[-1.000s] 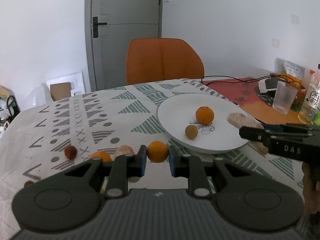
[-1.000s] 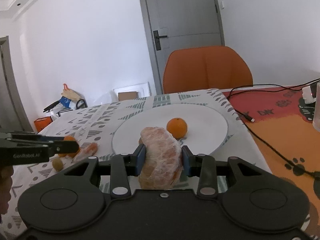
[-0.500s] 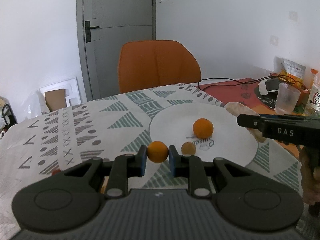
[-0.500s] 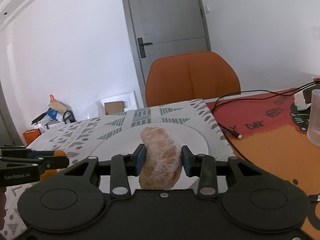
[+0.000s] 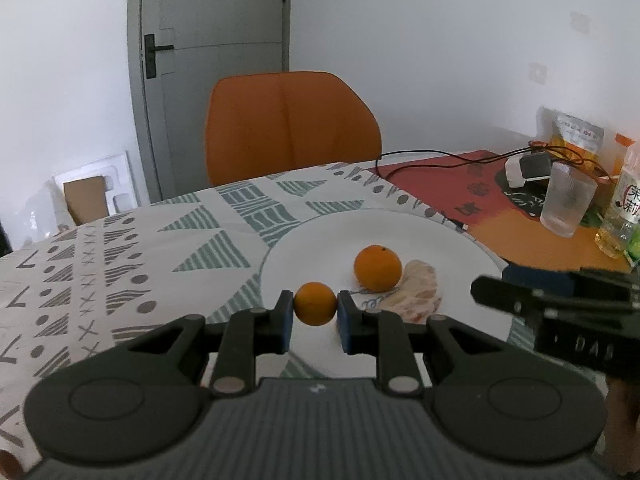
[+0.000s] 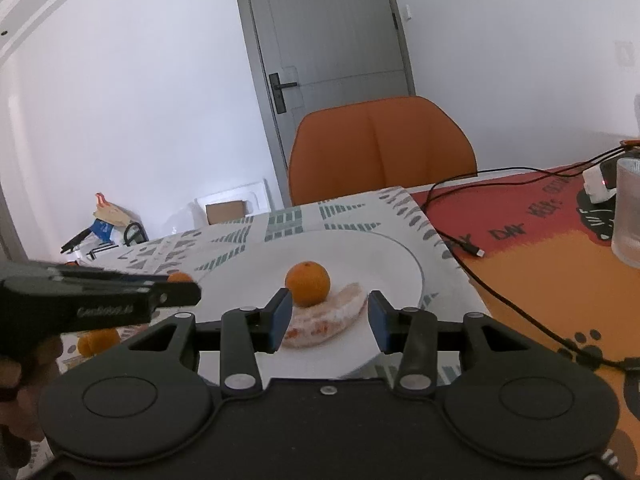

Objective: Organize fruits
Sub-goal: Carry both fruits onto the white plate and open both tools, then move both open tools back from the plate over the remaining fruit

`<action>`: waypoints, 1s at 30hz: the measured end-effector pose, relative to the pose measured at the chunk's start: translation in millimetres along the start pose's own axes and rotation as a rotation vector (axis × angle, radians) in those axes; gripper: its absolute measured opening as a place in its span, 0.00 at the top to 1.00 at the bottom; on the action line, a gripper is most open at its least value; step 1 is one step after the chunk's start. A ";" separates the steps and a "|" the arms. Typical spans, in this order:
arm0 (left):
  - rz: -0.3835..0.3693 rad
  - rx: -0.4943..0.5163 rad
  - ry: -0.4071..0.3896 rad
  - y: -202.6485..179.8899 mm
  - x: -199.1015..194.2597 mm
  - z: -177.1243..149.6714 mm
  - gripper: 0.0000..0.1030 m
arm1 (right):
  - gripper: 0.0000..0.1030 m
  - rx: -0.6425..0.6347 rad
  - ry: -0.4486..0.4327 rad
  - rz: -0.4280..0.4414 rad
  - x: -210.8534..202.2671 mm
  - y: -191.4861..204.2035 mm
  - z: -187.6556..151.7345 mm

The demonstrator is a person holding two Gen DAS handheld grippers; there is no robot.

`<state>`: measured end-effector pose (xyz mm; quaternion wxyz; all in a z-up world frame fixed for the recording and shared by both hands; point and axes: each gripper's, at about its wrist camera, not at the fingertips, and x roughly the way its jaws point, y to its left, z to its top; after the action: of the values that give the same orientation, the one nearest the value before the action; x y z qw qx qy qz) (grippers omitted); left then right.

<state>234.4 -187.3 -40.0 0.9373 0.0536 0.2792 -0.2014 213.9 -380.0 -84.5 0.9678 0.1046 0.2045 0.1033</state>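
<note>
Fruit is gathering on the white plate, which is your landmark on the patterned surface. Your left hand-held gripper is clamping a small orange between its blue pads, holding it above the plate's near rim. Your right hand-held gripper is standing with its jaws apart and has just been opening; the peeled citrus piece is lying on the plate between the two pads, and neither pad is pressing on it. You are seeing that piece from the left wrist view too, resting just beside and touching a whole orange near the plate's middle, on the side toward the right hand-held gripper.

Off the plate, on the side where your left hand is working, another orange fruit is lying on the surface, partly hidden behind the left hand-held gripper's body. Beyond the plate's far rim an orange chair is standing at the surface's edge. To the plate's right, a black cable is running across a red and orange mat, and farther off a ribbed glass and a bottle are standing well apart from the plate.
</note>
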 end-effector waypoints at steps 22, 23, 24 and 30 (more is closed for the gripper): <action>0.159 -0.052 -0.020 26.5 -53.3 -15.7 0.19 | 0.18 -0.008 -0.010 0.032 -19.2 24.3 -4.3; 0.169 -0.060 -0.023 28.3 -56.3 -16.1 0.17 | 0.13 -0.007 -0.014 0.032 -20.9 25.3 -3.5; 0.178 -0.069 -0.025 30.0 -59.3 -16.6 0.15 | 0.10 -0.006 -0.018 0.033 -23.0 26.1 -3.3; 0.224 -0.093 -0.030 33.1 -78.5 -22.8 0.11 | 0.00 -0.007 -0.023 0.048 -34.7 30.5 -2.2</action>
<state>176.6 -125.0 -16.8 0.9595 0.0380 0.2663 -0.0833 177.1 -358.9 -66.0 0.9677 0.1071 0.1905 0.1260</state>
